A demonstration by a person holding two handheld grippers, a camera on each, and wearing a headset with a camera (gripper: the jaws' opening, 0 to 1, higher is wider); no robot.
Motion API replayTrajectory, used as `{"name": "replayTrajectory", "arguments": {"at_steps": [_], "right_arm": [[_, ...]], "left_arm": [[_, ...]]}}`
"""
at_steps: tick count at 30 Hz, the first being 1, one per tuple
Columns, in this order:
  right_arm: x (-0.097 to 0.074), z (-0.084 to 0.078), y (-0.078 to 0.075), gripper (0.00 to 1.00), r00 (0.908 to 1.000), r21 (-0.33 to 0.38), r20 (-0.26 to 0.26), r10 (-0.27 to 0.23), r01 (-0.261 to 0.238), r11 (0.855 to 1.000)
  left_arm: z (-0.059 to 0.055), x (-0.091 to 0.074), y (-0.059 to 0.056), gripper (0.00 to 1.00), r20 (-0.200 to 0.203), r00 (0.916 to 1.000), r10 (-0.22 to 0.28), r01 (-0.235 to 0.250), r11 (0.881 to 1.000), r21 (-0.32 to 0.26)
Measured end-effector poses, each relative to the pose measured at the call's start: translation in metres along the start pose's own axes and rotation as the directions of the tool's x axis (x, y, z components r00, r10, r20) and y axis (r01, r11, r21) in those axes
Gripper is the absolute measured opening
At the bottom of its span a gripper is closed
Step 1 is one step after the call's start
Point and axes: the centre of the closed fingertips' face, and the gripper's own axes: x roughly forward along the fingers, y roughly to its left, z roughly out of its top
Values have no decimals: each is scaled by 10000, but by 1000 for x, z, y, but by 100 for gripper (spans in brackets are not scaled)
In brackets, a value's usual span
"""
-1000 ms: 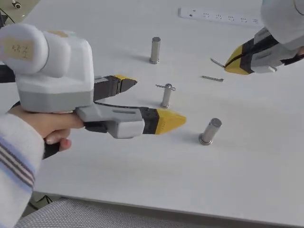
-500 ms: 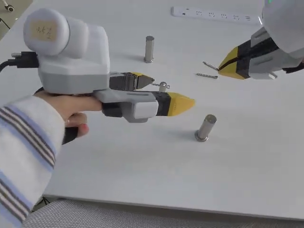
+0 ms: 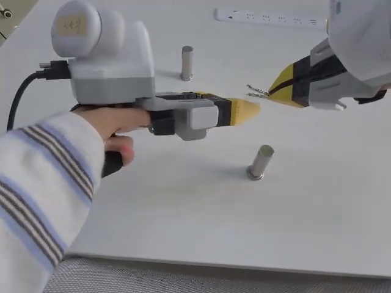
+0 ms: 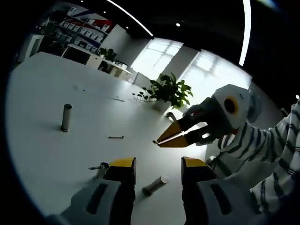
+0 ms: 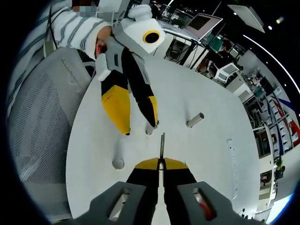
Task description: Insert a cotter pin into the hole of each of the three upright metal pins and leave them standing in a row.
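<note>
In the head view, three metal pins stand on the white table; the far pin point(image 3: 186, 63) and the near pin point(image 3: 261, 162) show. My left gripper point(image 3: 247, 110) hides the middle one there. In the left gripper view, the middle pin point(image 4: 101, 168) carries a cotter pin through its top and stands just outside the left jaw of my open left gripper point(image 4: 158, 164). My right gripper point(image 5: 160, 164) is shut on a cotter pin point(image 5: 162, 145) that sticks out past its tips toward the left gripper. A loose cotter pin point(image 3: 257, 96) lies on the table below it.
A white power strip point(image 3: 269, 18) lies along the table's far edge. A black cable point(image 3: 18, 104) trails from the left gripper at the left. The table's near edge runs above a grey mesh chair point(image 3: 183, 278).
My left gripper has moved forward and right until it covers the middle pin in the head view. The right gripper has drifted slightly left, still holding its cotter pin.
</note>
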Motion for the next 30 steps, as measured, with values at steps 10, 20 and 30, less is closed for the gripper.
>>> {"name": "replayTrajectory", "arguments": {"at_steps": [10,20,30], "right_arm": [[0,7,8,0,9998,-245,168,68,-64,9997],[0,12,13,0,9996,-504,233,142,-130,9986],[0,16,12,0,9995,-774,316,83,-59,9970]], "left_arm": [[2,8,-4,9,137,9994,-322,333,9947,-976],[7,11,-6,5,400,9980,-496,550,9874,-1485],[5,13,-7,2,359,9979,-531,581,9859,-1568]]}}
